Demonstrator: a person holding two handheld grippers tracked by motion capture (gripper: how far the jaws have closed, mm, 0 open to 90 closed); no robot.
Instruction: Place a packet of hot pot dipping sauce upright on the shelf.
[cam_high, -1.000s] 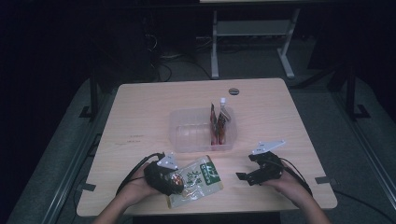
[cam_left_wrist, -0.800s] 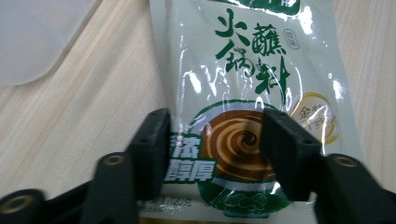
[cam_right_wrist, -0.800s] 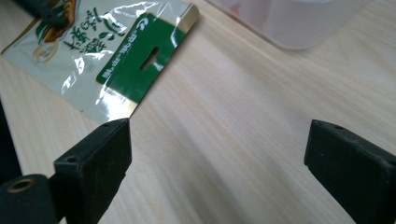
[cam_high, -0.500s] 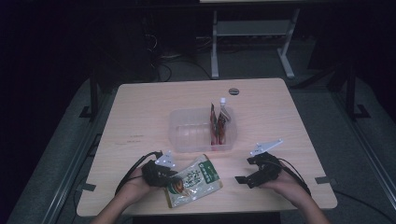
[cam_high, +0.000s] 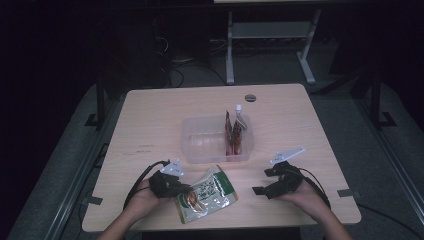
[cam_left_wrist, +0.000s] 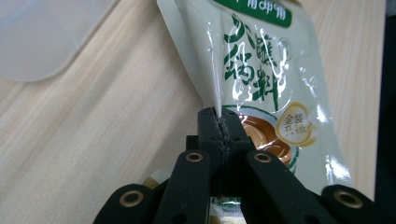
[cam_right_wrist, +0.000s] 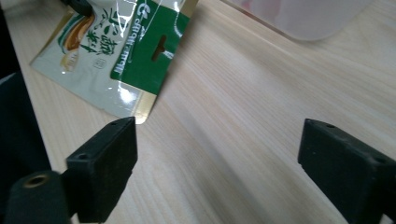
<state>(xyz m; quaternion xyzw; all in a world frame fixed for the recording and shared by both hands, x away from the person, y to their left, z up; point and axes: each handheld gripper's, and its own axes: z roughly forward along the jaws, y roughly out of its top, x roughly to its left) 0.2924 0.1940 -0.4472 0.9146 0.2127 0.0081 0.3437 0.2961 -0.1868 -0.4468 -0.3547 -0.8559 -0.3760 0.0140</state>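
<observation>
A green and cream food pouch (cam_high: 207, 192) lies flat near the table's front edge. My left gripper (cam_high: 182, 190) sits at the pouch's left side. Its jaws have just been closing and are now shut on a raised fold of the pouch (cam_left_wrist: 261, 84), as the left gripper view shows at the left gripper (cam_left_wrist: 219, 125). My right gripper (cam_high: 263, 181) rests on the table to the right of the pouch, open, with nothing between its fingers. In the right gripper view the right gripper (cam_right_wrist: 215, 154) faces bare wood, with the pouch (cam_right_wrist: 121, 51) beyond it at upper left.
A clear plastic container (cam_high: 205, 145) stands mid-table behind the pouch, holding red sachets (cam_high: 232, 137) and a small white-capped bottle (cam_high: 240, 112) at its right end. A round grommet (cam_high: 250, 97) sits near the wooden table's (cam_high: 150, 115) far edge. A metal frame stands on the floor beyond.
The left gripper's jaws went from wide open to shut on the pouch's left side. The left hand shifted slightly. The right gripper stayed in place.
</observation>
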